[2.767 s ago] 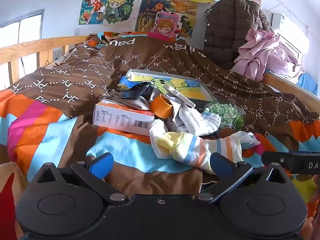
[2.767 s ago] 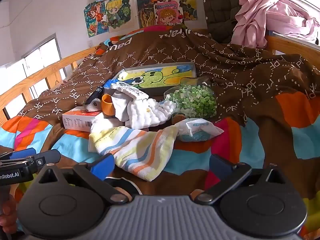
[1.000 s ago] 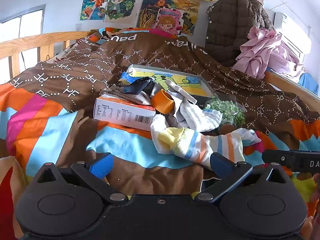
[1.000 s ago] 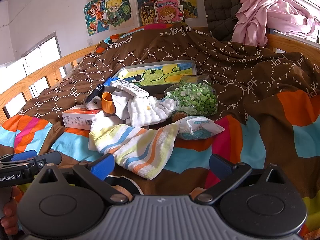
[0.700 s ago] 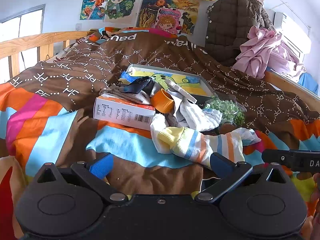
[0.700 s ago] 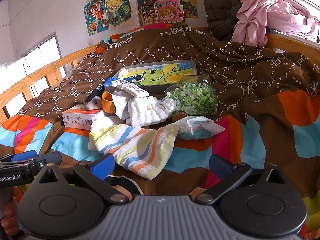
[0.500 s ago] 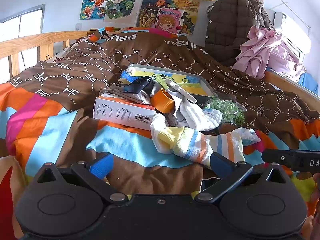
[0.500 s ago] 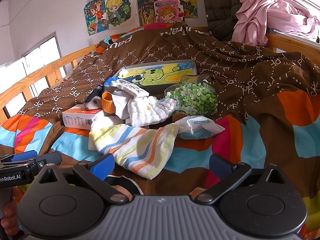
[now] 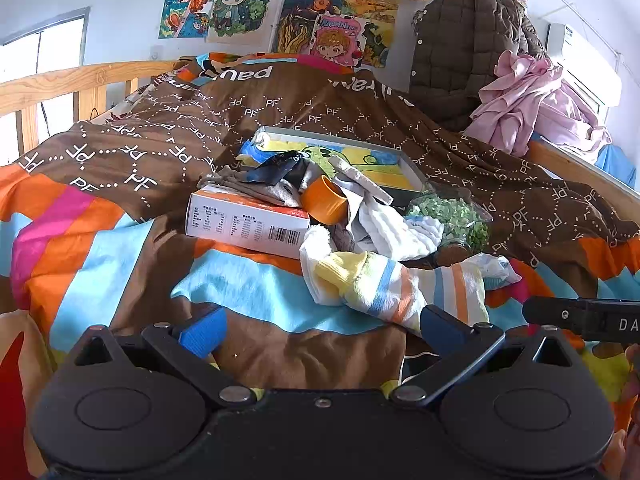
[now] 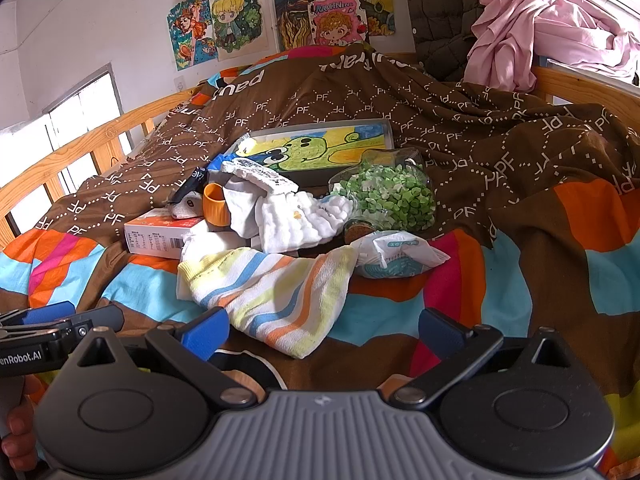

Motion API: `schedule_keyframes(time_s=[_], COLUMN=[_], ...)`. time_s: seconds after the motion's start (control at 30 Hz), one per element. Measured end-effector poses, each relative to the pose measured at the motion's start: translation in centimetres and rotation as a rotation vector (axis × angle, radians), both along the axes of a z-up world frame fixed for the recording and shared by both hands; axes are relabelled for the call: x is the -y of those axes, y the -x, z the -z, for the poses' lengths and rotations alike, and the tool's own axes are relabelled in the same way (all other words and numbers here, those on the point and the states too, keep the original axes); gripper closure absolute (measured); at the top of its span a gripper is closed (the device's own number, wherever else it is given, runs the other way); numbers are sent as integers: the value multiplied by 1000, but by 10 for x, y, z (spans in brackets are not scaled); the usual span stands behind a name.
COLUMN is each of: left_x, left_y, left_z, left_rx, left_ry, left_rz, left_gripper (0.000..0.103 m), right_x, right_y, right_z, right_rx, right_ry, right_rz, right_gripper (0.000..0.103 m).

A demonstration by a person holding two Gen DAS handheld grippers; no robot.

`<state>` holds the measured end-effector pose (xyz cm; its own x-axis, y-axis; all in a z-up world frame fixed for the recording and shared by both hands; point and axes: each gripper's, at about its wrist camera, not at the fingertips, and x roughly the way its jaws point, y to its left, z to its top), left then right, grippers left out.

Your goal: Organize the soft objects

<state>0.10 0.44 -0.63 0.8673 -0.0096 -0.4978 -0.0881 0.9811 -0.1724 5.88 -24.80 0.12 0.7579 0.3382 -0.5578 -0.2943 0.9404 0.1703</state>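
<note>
A striped towel (image 9: 404, 284) (image 10: 276, 284) lies at the front of a pile on the bed. Behind it are a white quilted cloth (image 9: 394, 230) (image 10: 300, 216), grey and dark socks (image 9: 260, 182) on a white box (image 9: 244, 220) (image 10: 160, 236), and a white soft pack (image 10: 396, 256). My left gripper (image 9: 320, 328) is open and empty just in front of the striped towel. My right gripper (image 10: 322, 334) is open and empty with the towel's near corner between its fingers, not gripped.
An orange cup (image 9: 322, 200) (image 10: 216, 204), a jar of green pieces (image 9: 452, 218) (image 10: 388, 196) and a framed frog picture (image 9: 352, 160) (image 10: 320, 148) sit in the pile. Wooden bed rails (image 10: 92, 136) run along both sides. Pink clothes (image 10: 540, 20) hang at the back right.
Both grippers have stayed open and nearly still. The left view shifted slightly in the first seconds. Nothing in the pile has moved.
</note>
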Motion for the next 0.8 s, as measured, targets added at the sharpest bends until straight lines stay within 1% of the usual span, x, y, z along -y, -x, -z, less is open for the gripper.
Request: schedule_keyframes(time_s=[0.23, 0.5, 0.67, 0.8], left_x=[0, 6, 15, 26], left_y=[0, 0, -6, -16], left_z=[0, 4, 3, -7], left_rx=[0, -6, 0, -1], left_ry=[-1, -21, -71, -130], left_rz=[0, 7, 55, 141], left_gripper=[1, 1, 1, 1], right_x=[1, 8, 15, 21], right_y=[0, 0, -2, -6], right_z=[-2, -1, -3, -4], right_rx=[-1, -6, -8, -9], right_ry=[3, -8, -42, -82], right_rz=[9, 58, 77, 65], right_gripper=[0, 0, 0, 0])
